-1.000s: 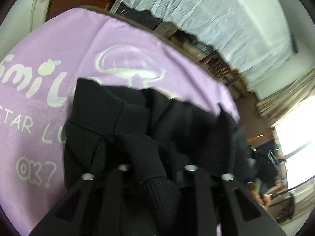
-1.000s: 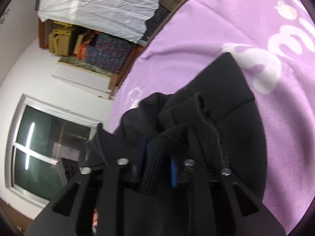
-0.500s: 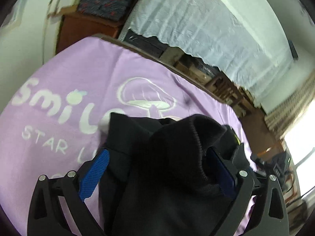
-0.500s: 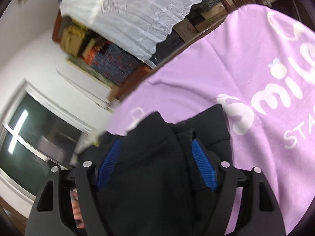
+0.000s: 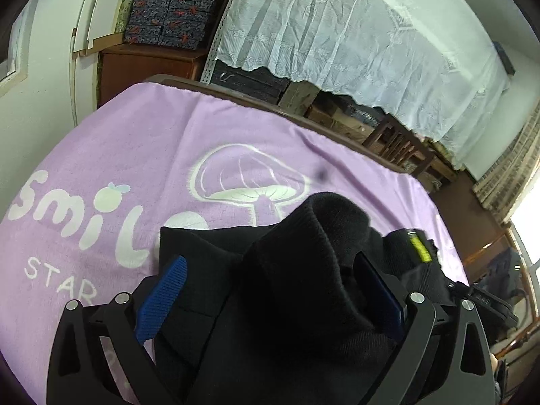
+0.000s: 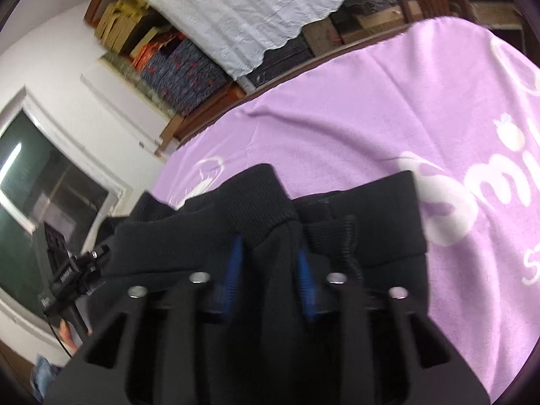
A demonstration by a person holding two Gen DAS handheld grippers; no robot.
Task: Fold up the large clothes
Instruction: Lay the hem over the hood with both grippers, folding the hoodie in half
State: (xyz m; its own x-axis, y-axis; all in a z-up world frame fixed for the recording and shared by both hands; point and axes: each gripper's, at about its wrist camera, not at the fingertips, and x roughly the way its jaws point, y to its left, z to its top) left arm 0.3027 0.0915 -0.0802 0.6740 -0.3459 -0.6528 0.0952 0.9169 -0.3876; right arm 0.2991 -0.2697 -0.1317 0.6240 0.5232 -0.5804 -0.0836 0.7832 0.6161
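Observation:
A black garment [image 5: 209, 270] with ribbed cuffs lies bunched on a purple blanket [image 5: 152, 141] printed with a white mushroom and letters. My left gripper [image 5: 270, 263] stands wide open over it. A thick ribbed fold [image 5: 314, 236] rises between its blue pads [image 5: 165, 290], and the left pad's face is bare. In the right wrist view the garment [image 6: 236, 202] has a ribbed hem in front. My right gripper [image 6: 270, 253] is closing, and its blue pads [image 6: 233, 270] stand close together with a fold of black cloth pinched between them.
The blanket's far edge meets a dark wooden rail [image 5: 256, 101]. Behind it hang a white lace cloth [image 5: 354, 40] and stacked patterned boxes [image 5: 168, 10]. The other gripper [image 6: 67, 270] and a hand [image 6: 64, 334] show at the left of the right wrist view, before a window [image 6: 30, 175].
My left gripper let go of the black cloth and opened wide. My right gripper opened and has drawn narrow again on a fold. Both views tilted up, showing more blanket.

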